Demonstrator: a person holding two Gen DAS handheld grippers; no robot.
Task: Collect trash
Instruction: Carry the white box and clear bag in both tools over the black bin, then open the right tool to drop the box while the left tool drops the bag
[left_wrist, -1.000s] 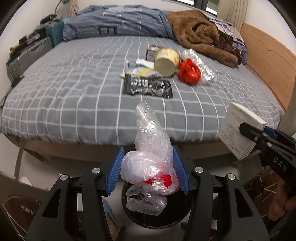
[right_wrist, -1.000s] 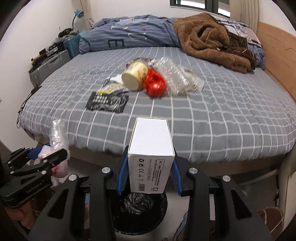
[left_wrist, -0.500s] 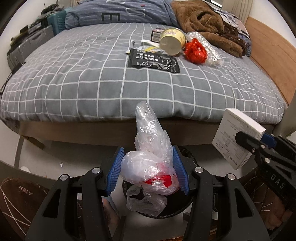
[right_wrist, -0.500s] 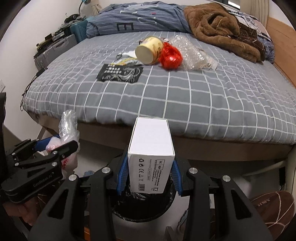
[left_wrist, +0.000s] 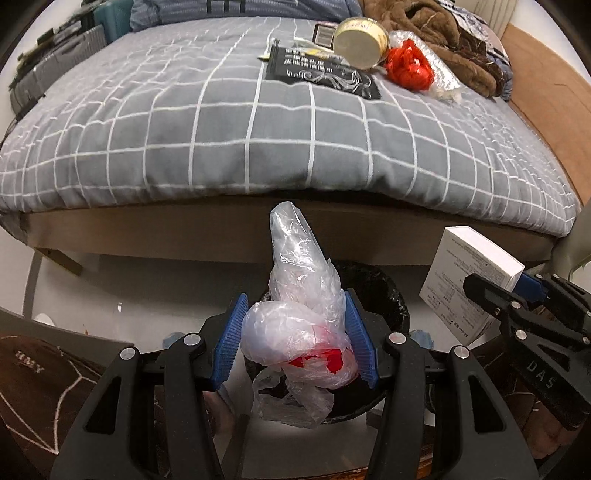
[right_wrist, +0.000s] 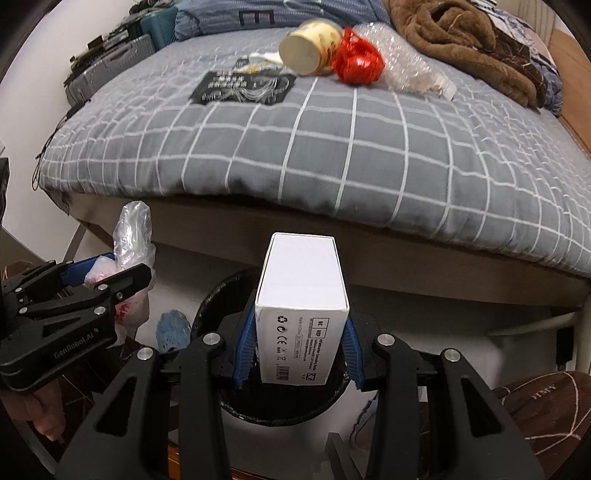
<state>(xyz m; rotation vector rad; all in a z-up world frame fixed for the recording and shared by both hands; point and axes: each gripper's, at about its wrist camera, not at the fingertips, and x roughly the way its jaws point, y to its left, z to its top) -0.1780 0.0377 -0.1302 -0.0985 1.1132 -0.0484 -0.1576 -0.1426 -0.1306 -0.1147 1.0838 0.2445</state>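
Note:
My left gripper (left_wrist: 295, 345) is shut on a crumpled clear plastic bag (left_wrist: 301, 328) with something red inside, held above a black-lined trash bin (left_wrist: 384, 295) on the floor. My right gripper (right_wrist: 299, 349) is shut on a white carton box (right_wrist: 303, 295), also over the bin (right_wrist: 210, 302). In the left wrist view the box (left_wrist: 469, 273) shows at the right. In the right wrist view the bag (right_wrist: 133, 236) shows at the left. On the bed lie a black packet (left_wrist: 321, 72), a cream cup (left_wrist: 360, 42), a red wrapper (left_wrist: 408, 70) and clear plastic (right_wrist: 410, 70).
The grey checked bed (left_wrist: 221, 122) fills the upper half, with a brown blanket (right_wrist: 461, 40) and blue duvet at its far end. Cases (right_wrist: 107, 70) stand at the bed's left. Brown slippers (right_wrist: 546, 402) and a blue scrap (right_wrist: 171, 328) lie on the floor beside the bin.
Both grippers have sunk toward the bin and tipped further downward, each keeping its load. The bed now sits higher in both views and the bin looks larger.

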